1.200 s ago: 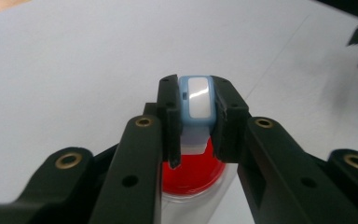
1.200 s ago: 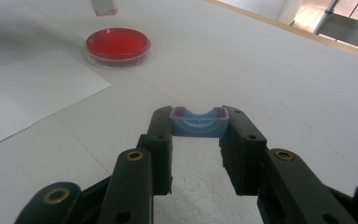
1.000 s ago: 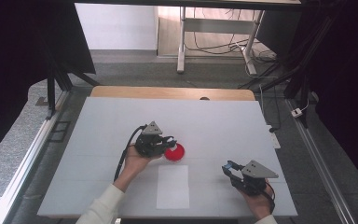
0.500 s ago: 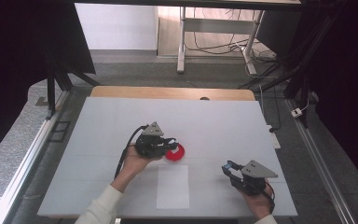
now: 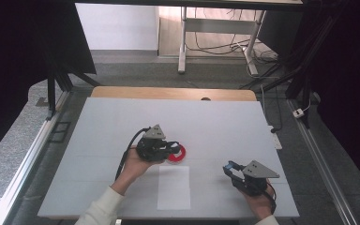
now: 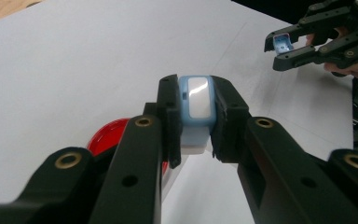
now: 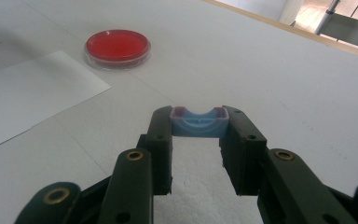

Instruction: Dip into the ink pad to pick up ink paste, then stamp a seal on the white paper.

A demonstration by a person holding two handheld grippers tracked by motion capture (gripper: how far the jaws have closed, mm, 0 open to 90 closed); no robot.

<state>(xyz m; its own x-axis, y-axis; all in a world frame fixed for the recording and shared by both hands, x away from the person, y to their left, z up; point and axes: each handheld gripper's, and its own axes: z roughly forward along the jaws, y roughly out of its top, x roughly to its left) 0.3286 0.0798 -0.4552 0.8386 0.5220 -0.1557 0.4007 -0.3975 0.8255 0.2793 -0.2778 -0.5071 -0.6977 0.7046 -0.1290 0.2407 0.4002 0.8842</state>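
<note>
Left claw is clamped on a small light-blue plastic box; right claw grips its pale-blue cap. Both parts are judged light, stiff, slippery; flat sides are gripped.

A: Left gripper?
B: Held in the left hand, white sleeve at the forearm; jaws level, pointing rightward across the table, clamped on a small blue-and-white piece.

A: Right gripper?
B: Held low in the right hand, jaws angled up-left, clamped on a small blue cap.
</note>
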